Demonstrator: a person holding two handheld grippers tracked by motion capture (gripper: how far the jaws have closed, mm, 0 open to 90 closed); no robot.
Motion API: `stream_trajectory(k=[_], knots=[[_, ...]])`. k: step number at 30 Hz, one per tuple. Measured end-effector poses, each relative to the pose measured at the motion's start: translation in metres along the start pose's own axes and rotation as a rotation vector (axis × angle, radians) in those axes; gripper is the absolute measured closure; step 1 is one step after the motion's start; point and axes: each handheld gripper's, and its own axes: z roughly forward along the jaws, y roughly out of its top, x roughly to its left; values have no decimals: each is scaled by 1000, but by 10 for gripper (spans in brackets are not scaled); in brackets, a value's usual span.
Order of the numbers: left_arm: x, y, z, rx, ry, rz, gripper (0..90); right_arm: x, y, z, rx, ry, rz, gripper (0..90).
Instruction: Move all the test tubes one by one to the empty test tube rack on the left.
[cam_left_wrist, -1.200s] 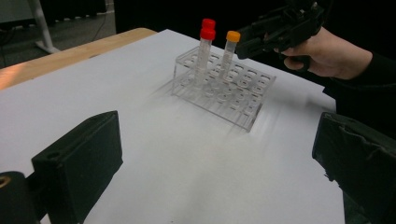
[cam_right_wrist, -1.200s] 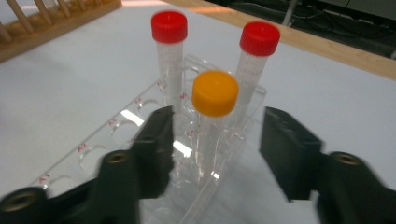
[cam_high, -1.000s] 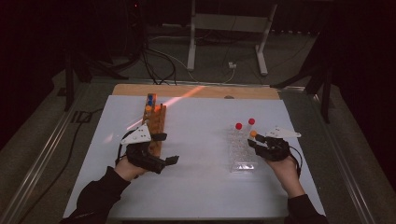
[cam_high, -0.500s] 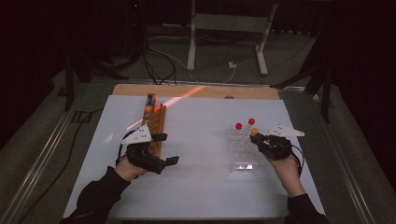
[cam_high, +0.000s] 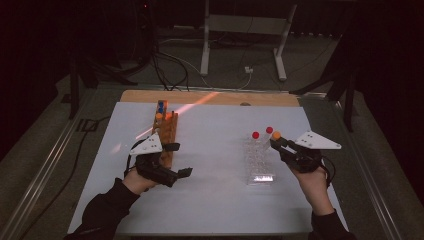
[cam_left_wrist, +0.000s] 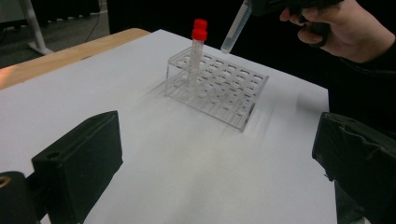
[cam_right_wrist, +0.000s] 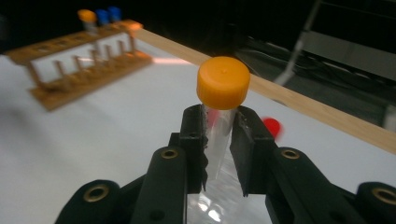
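Nearest the desk's front edge, the left gripper (cam_high: 182, 172) is held with jaws spread and empty. Toward the right edge, an orange-capped tube (cam_right_wrist: 219, 116) is clamped in the right gripper (cam_high: 274, 141) above the clear rack (cam_left_wrist: 219, 88), where two red-capped tubes (cam_left_wrist: 199, 32) stand. Transfer to the wooden rack (cam_high: 166, 131) near the far-left corner, seemingly already holding three tubes, is probably pending.

White table (cam_high: 210, 165) fills the middle of the frame. Centre left: wooden rack (cam_high: 166, 131) carrying blue- and orange-capped tubes at its far end. Left gripper (cam_high: 179, 160) sits just below it, jaws apart, nothing between them. Centre right: clear rack (cam_high: 259, 162) with two red-capped tubes standing in it. Right gripper (cam_high: 276, 141) clamps an orange-capped tube (cam_high: 276, 135) just right of those tubes.
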Motion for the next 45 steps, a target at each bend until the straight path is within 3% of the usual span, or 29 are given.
stream_trajectory(k=[6,15,25,32,35,39,45], knots=[[-6,3,1,-1,-9,12,26,25,4,9,6,90,-33,750],[-16,7,8,3,-40,32,28,57,-10,39,82,222,-62,750],[-28,8,17,6,-75,51,58,93,-18,57,139,338,-93,750],[-36,6,25,18,-105,67,89,108,-20,63,155,391,-101,750],[-38,5,28,13,-101,76,164,114,-21,65,166,406,-112,750],[-39,3,34,24,-105,80,186,117,-19,64,163,419,-115,749],[-43,2,41,15,-85,86,348,120,-18,65,168,431,-117,750]])
